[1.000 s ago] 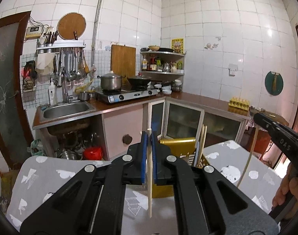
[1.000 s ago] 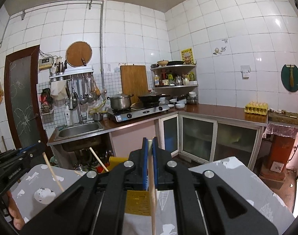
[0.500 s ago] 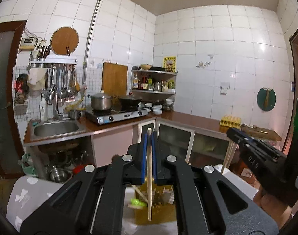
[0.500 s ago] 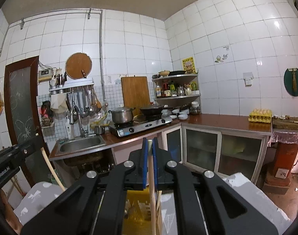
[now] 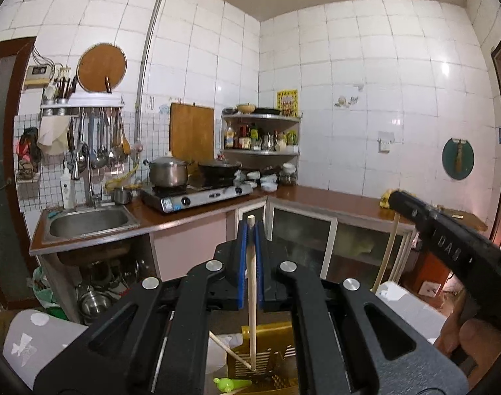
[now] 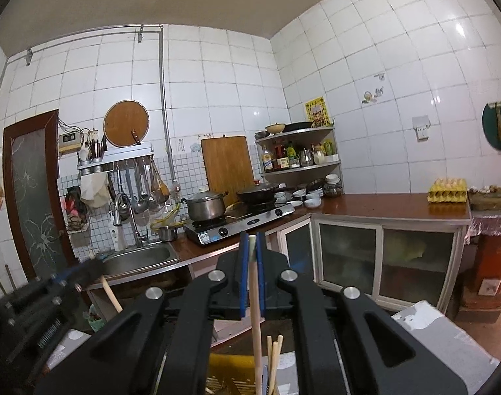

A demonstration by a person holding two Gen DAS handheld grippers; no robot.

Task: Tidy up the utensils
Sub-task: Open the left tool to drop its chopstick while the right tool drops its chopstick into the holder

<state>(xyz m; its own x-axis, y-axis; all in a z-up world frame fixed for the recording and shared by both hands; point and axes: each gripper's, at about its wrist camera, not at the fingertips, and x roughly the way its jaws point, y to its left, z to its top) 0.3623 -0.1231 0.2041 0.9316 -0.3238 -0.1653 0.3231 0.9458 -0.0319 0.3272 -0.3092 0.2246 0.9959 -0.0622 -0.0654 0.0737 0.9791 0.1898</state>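
Wooden chopstick (image 5: pixel 252 283) clenched upright in left gripper (image 5: pixel 249 230); second chopstick (image 6: pixel 255 312) likewise in right gripper (image 6: pixel 252 240). Both hanging above yellow holder (image 5: pixel 266 352), already carrying several sticks. Partly done; these two not yet released.

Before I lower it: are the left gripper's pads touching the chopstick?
Touching. The left wrist view shows the left gripper shut with blue pads pressing the chopstick.

1. We see a yellow slotted holder (image 5: pixel 266 345).
2. We hold pale wooden chopsticks (image 5: pixel 251 283) between blue pads (image 5: pixel 239 263).
3. We note a grey tablecloth (image 6: pixel 447 339) with white shapes.
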